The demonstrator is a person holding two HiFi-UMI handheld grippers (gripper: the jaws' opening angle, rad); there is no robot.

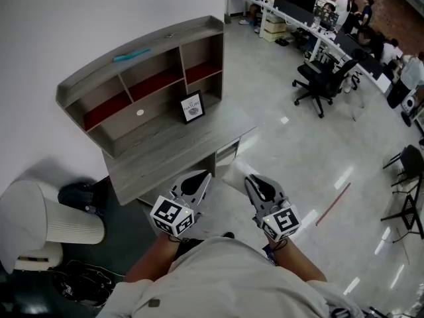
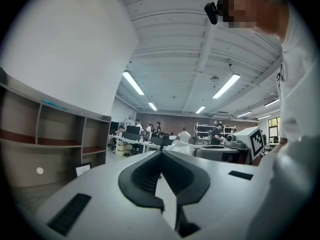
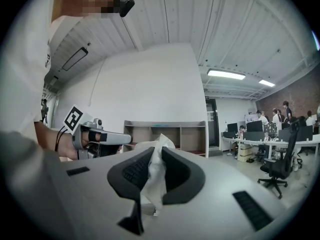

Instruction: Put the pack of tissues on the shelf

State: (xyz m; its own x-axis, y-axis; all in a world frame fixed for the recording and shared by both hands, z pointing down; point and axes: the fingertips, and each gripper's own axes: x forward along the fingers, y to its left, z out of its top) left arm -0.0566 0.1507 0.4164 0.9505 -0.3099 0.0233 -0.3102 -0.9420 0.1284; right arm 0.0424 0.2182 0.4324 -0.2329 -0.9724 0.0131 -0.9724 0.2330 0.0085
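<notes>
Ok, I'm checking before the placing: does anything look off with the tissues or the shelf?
The pack of tissues looks crumpled, bunched between the right gripper's closed jaws. The shelf looks sound; only a teal item lies on its top.

shelf (image 1: pixel 179 38) on bench (image 1: pixel 179 151) | frame (image 1: pixel 192 106) on bench before shelf | tissues (image 1: pixel 234 173) before bench, in right hand-held gripper (image 1: pixel 250 179) | chair (image 1: pixel 46 220) left of bench

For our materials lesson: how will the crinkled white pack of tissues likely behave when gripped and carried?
Probably floppy: the crinkled white pack of tissues bunches into folds where the jaws of the right gripper pinch it. Likely light for its size, since a pinch on one edge seems to carry it. Its thin wrapper may be slippery and could slide out.
</notes>
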